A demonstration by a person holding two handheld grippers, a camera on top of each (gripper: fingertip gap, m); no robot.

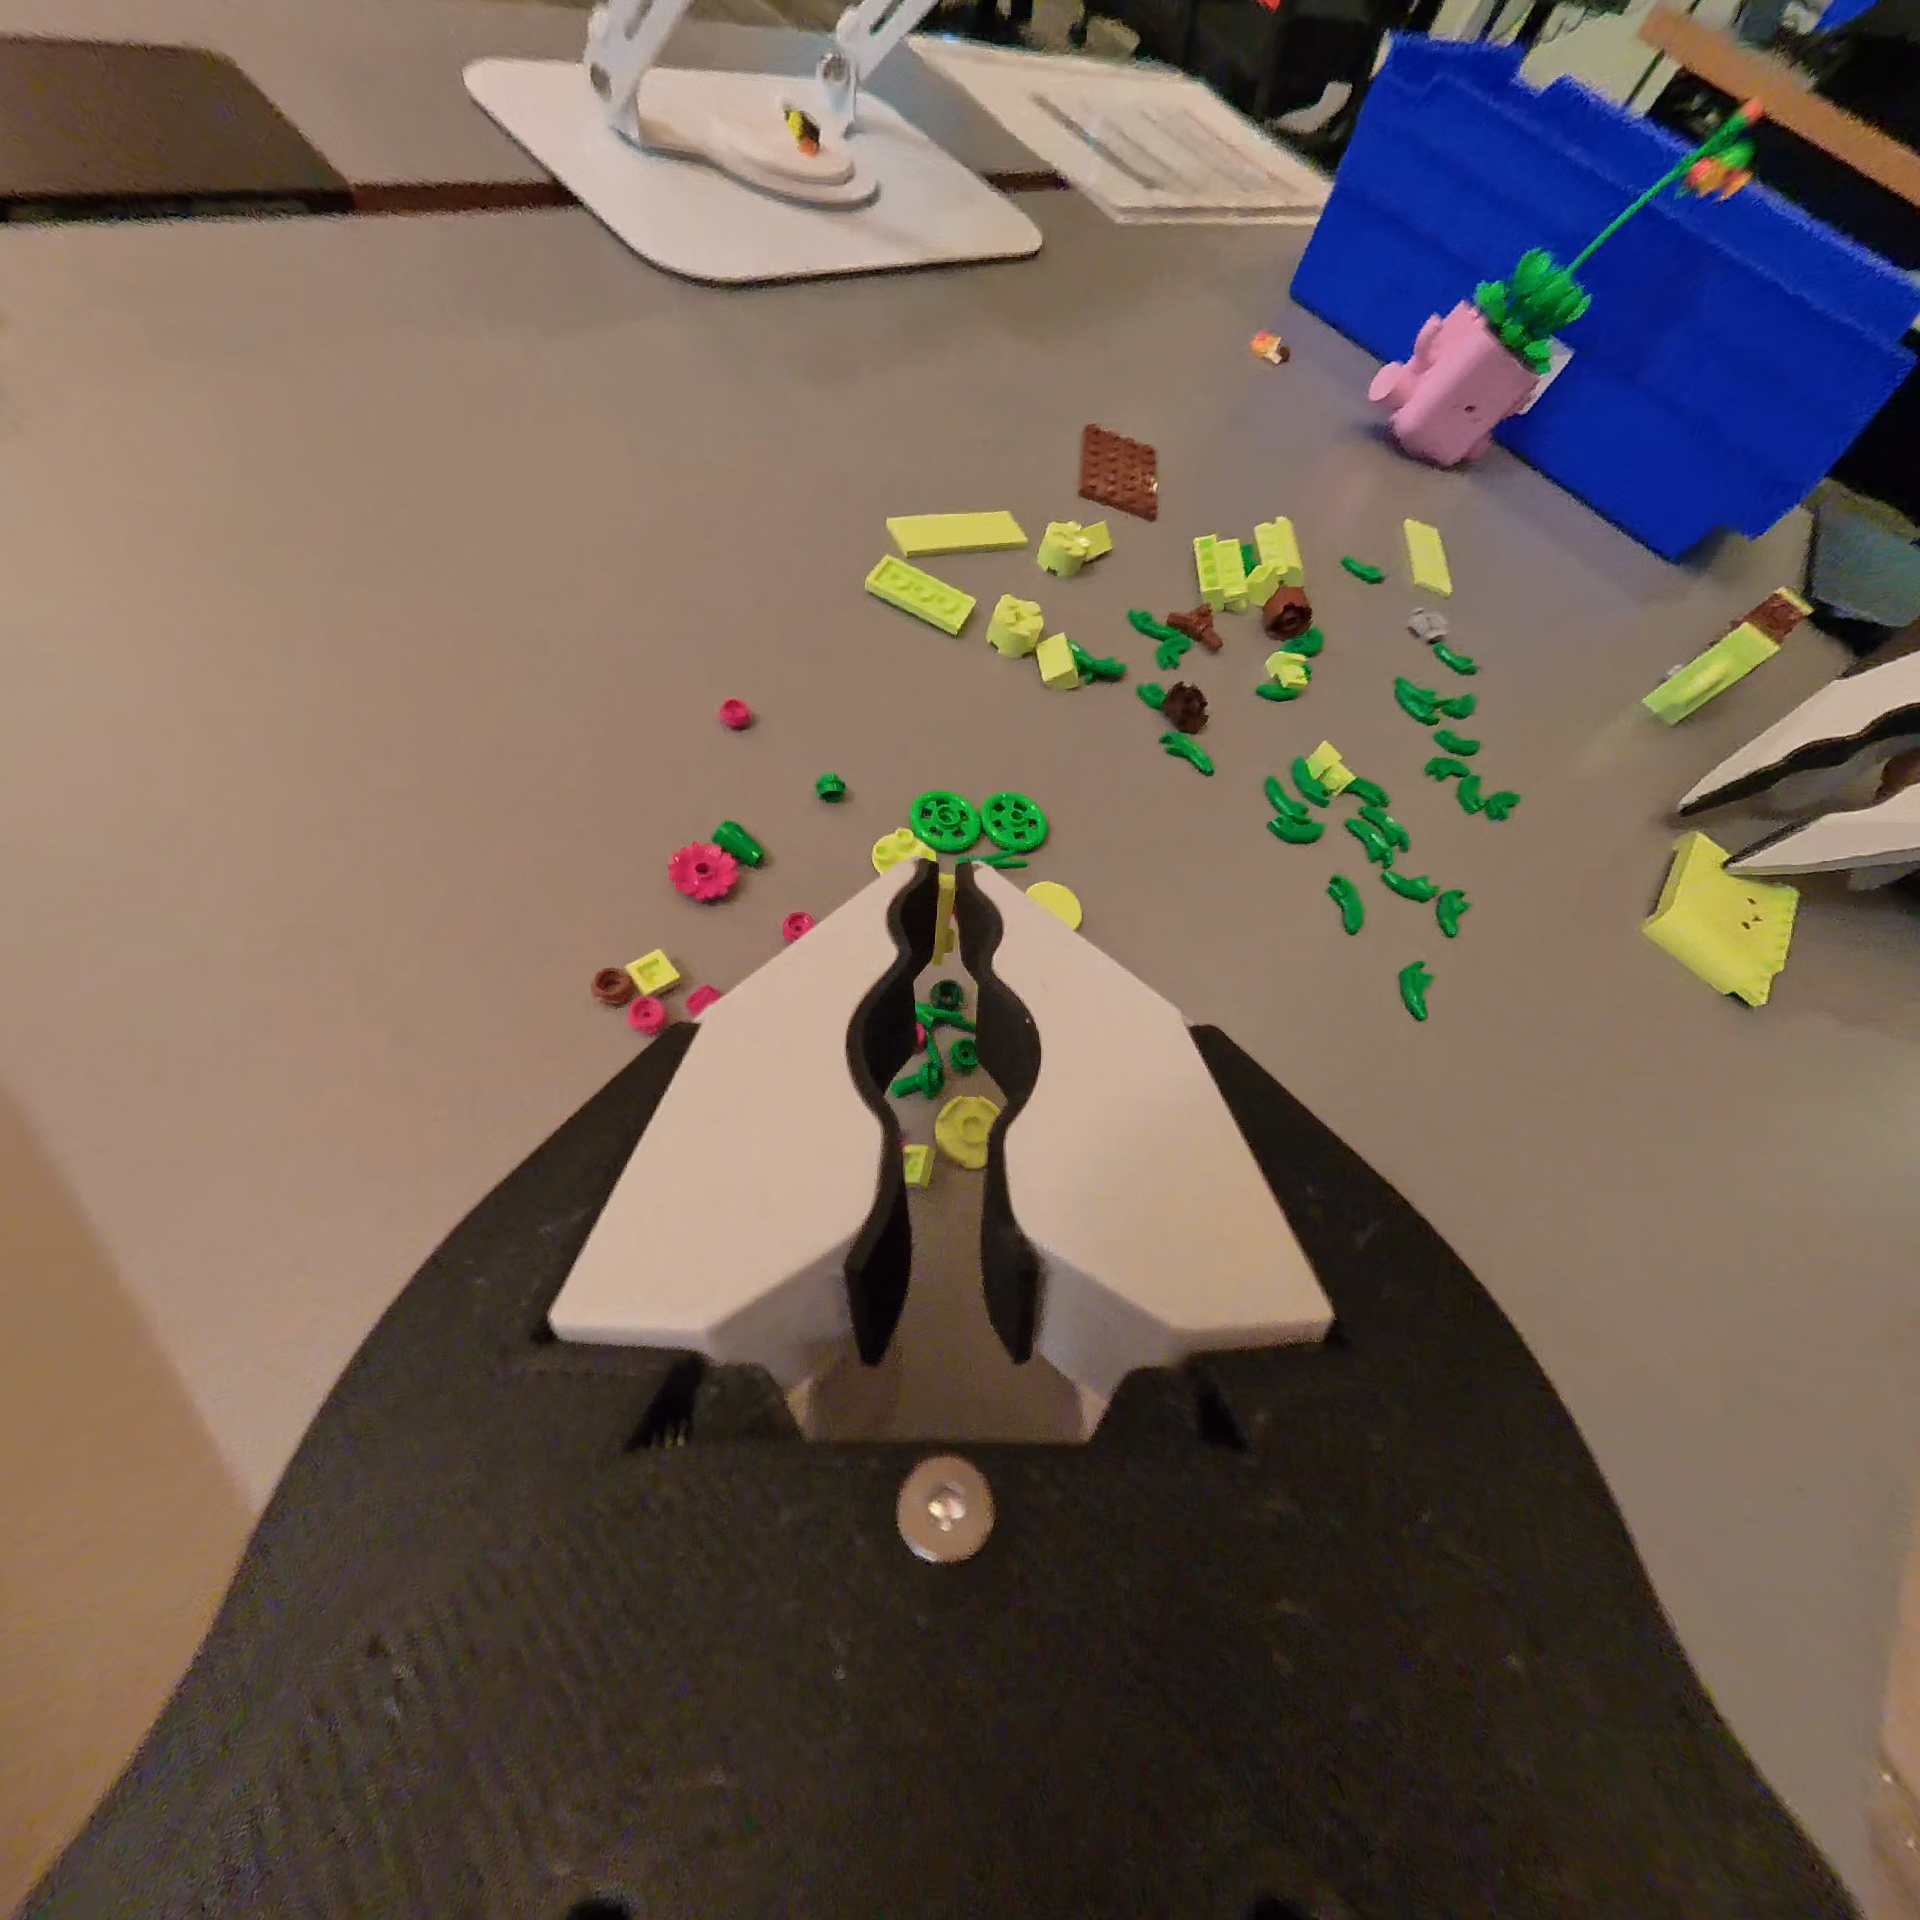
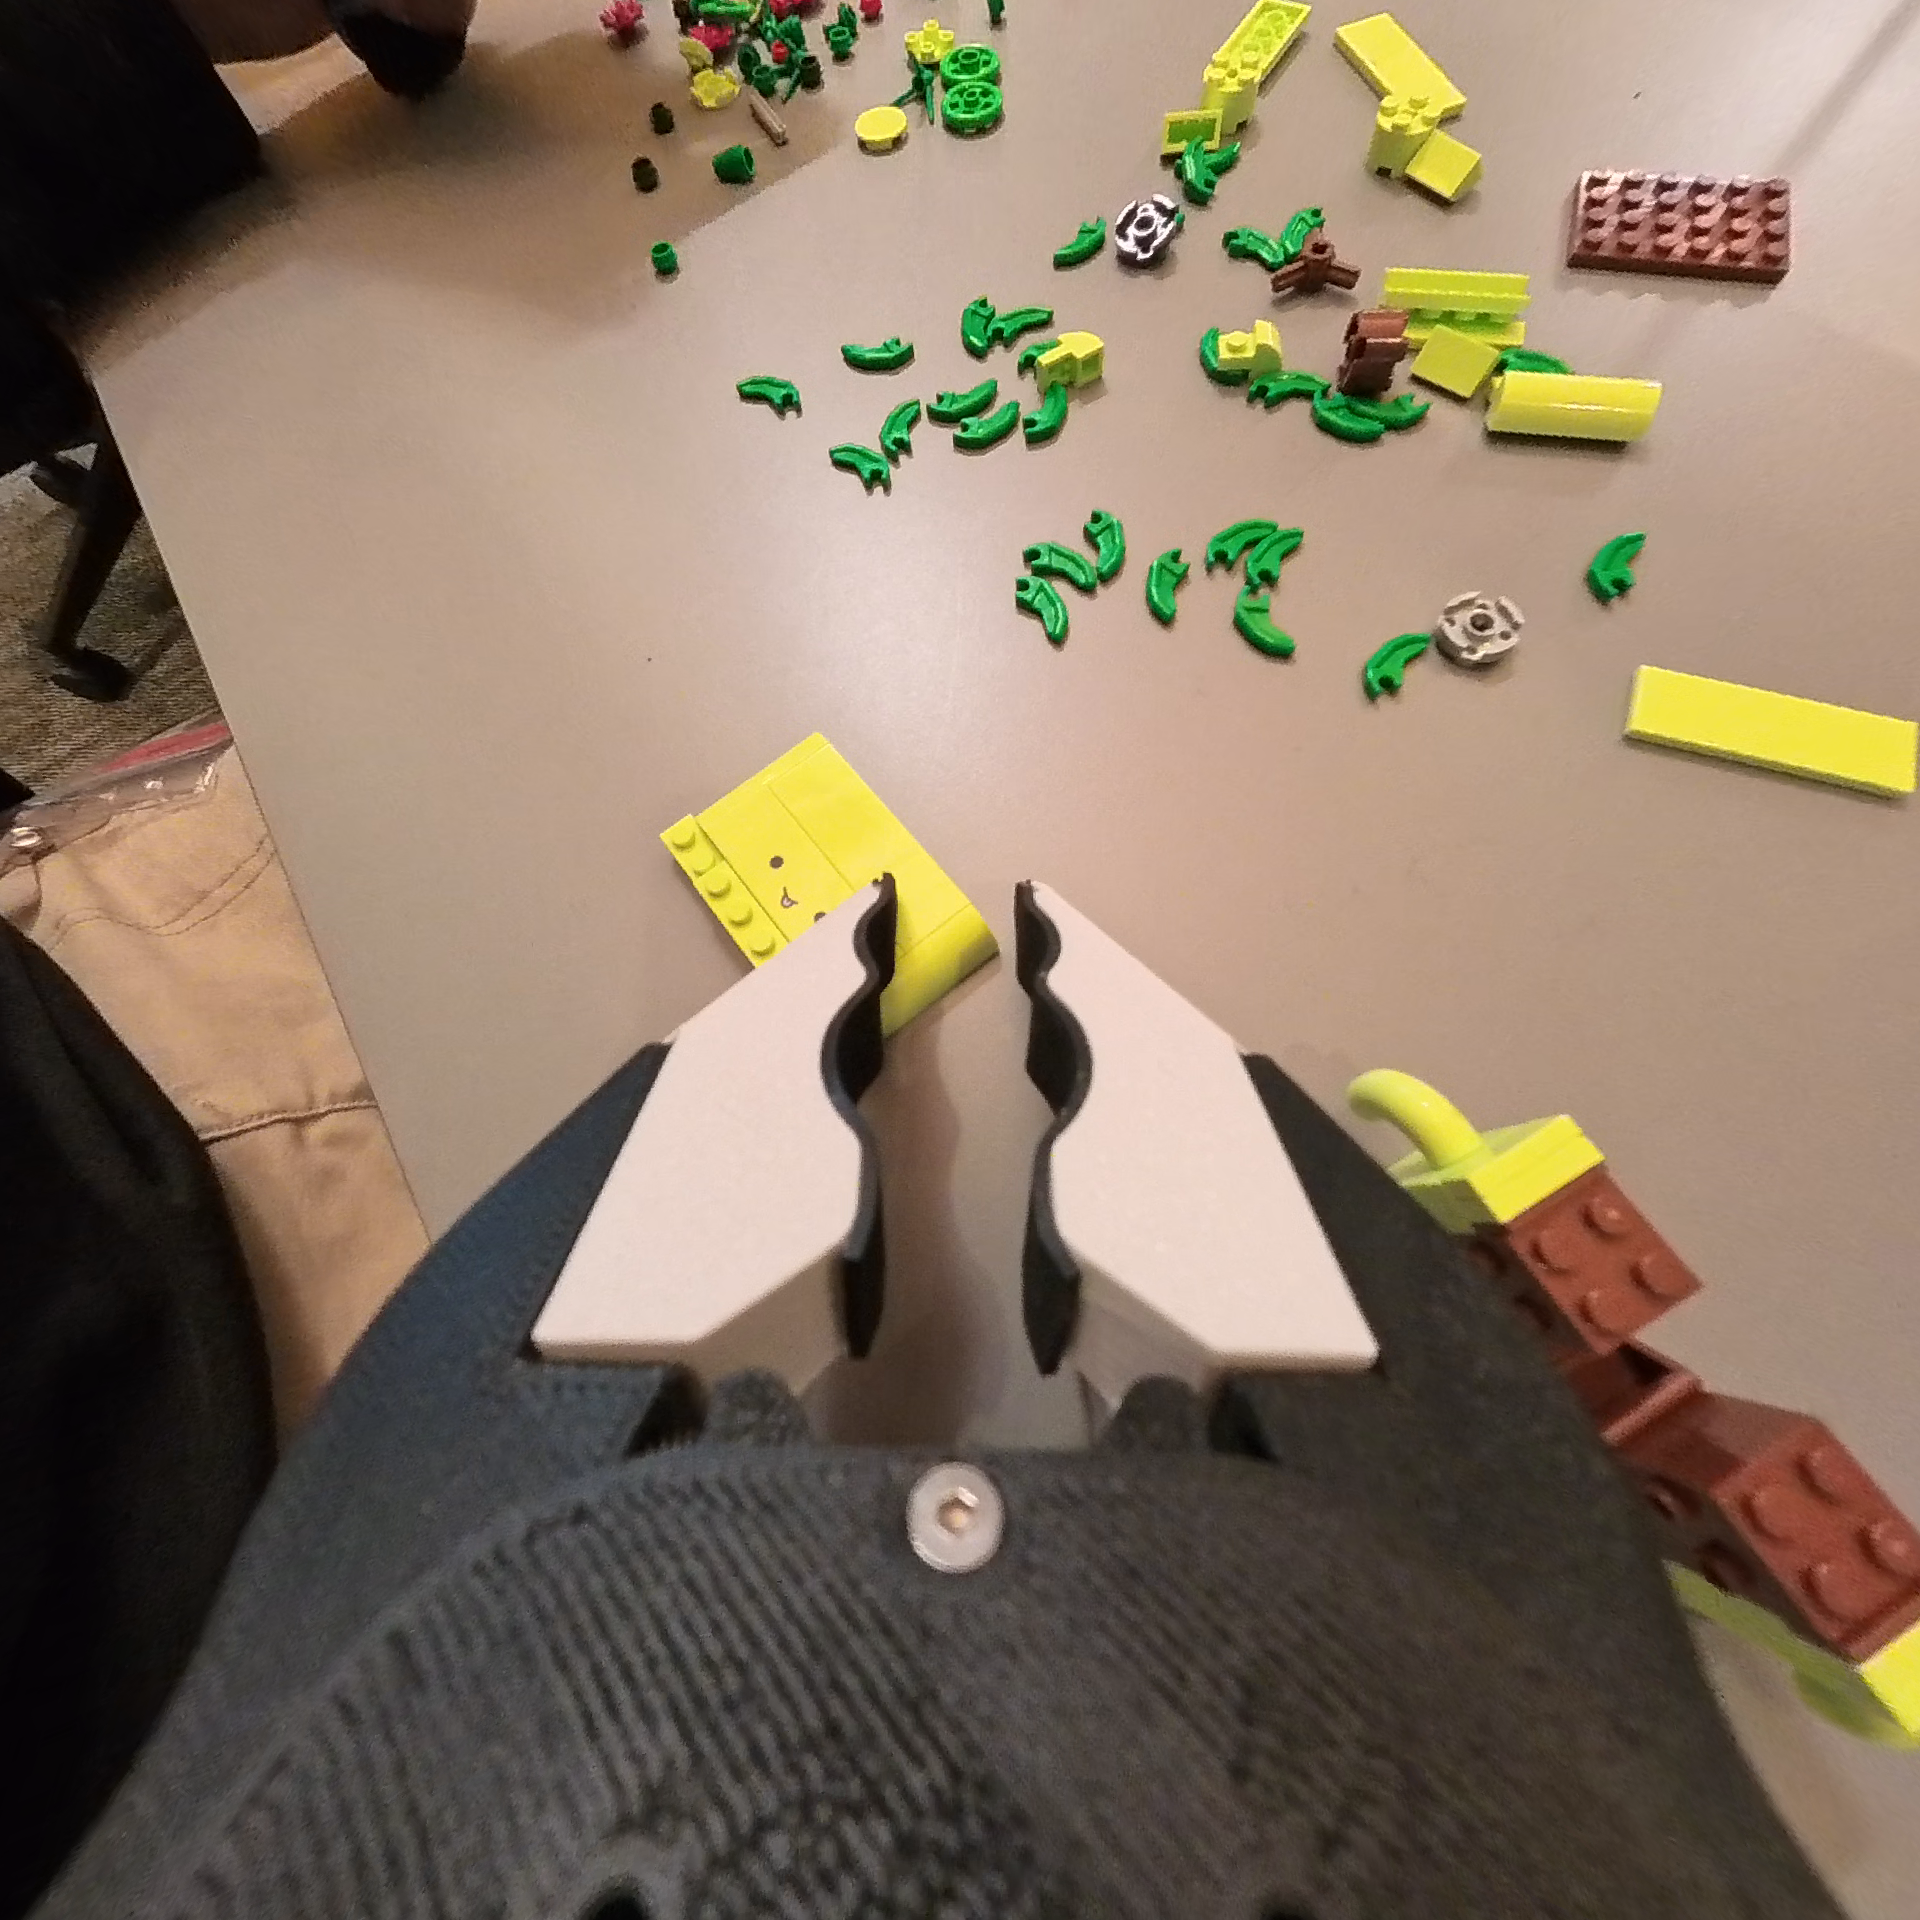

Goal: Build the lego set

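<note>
My left gripper [image 1: 945, 883] pinches a thin lime piece [image 1: 944, 920] upright above the bench [image 1: 416, 623], while my right gripper [image 2: 956, 899], jaws parted and empty, sits beside the lime panel [image 2: 800, 831] to its left.

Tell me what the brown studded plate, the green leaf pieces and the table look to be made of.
Brown studded plate: hard moulded plastic, slightly glossy; light glints on its studs.
Green leaf pieces: the same kind of plastic, smooth and shiny, with crisp moulded edges.
Table: probably a grey laminate or coated board, matte with a soft sheen; the core is not visible.
</note>
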